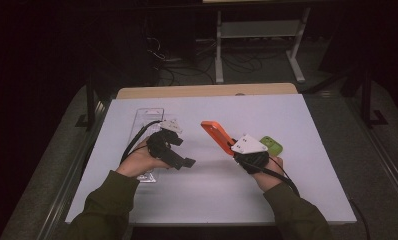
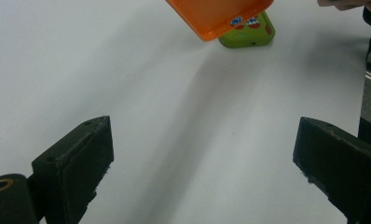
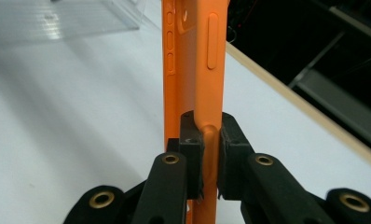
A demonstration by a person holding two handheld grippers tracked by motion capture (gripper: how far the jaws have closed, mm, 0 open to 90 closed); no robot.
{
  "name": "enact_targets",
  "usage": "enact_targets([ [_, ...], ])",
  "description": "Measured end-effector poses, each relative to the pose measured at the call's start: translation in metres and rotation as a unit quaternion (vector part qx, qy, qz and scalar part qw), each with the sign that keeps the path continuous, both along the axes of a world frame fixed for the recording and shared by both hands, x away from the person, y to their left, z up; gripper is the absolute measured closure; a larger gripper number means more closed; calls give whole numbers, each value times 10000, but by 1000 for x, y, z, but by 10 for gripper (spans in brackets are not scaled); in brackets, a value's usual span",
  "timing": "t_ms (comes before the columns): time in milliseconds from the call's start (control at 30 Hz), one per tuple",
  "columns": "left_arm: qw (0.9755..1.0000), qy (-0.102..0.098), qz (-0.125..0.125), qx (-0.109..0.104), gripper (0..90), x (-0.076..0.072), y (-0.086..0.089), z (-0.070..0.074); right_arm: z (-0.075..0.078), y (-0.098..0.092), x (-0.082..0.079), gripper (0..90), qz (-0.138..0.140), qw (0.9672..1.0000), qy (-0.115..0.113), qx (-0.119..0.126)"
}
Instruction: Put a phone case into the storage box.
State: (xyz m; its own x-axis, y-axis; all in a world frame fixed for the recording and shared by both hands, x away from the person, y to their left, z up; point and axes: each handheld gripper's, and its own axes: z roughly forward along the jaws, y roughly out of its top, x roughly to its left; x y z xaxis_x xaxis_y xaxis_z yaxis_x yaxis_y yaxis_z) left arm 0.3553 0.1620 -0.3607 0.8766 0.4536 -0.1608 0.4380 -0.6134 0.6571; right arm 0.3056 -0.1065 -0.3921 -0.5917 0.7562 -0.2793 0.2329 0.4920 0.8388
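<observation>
The white table (image 1: 212,195) is seen whole from the high view. The orange phone case (image 3: 197,70) is pinched above it by the right gripper (image 3: 210,154). The left gripper (image 2: 202,158) is held open, empty. The green case's (image 2: 249,32) stickers are seen there.

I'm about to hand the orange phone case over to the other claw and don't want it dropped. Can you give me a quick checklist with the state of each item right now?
1. Right claw clamped on the orange phone case: ok, both pads pinch its edge.
2. Case clear of the table: ok, it is lifted and angled up to the left in the high view.
3. Left claw open and empty: ok, jaws stand wide with only table between them.
4. Left claw aimed at the case: ok, the case sits ahead of it.
5. Green case out of the way: cannot tell, it lies right behind the orange one.
6. Clear tray undisturbed: ok.
</observation>
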Motion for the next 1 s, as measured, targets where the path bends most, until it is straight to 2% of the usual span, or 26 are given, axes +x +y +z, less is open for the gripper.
enact_targets([
  [67, 10000, -2, -1, 3, 49, 0, 0, 0, 1, -3, 2, 813, 21, 9998, 110, 149],
  [133, 10000, -5, 1, 3, 49, 0, 0, 0, 2, -6, 4, 813, 9, 9989, 251, 400],
  [300, 10000, -41, 19, -4, 51, 0, 0, 0, 3, -12, 8, 813, -28, 9936, 605, 954],
  [400, 9999, -87, 67, -58, 56, 0, 0, 1, 3, -16, 10, 812, -75, 9884, 841, 1264],
  [467, 9999, -134, 58, -40, 57, 1, 1, 1, 3, -19, 12, 813, -100, 9818, 1007, 1608],
  [567, 9998, -165, 59, -55, 56, 1, 1, 2, 2, -23, 15, 812, -133, 9726, 1230, 1968],
  [633, 9996, -199, 111, -142, 56, 2, 1, 1, 1, -24, 15, 813, -151, 9693, 1301, 2083],
  [767, 9991, -265, 175, -287, 53, 4, 1, 2, 0, -24, 15, 813, -193, 9684, 1320, 2106],
  [1000, 9968, -385, 401, -578, 12, 5, -3, 5, 0, -21, 13, 812, -213, 9733, 1145, 1980],
])
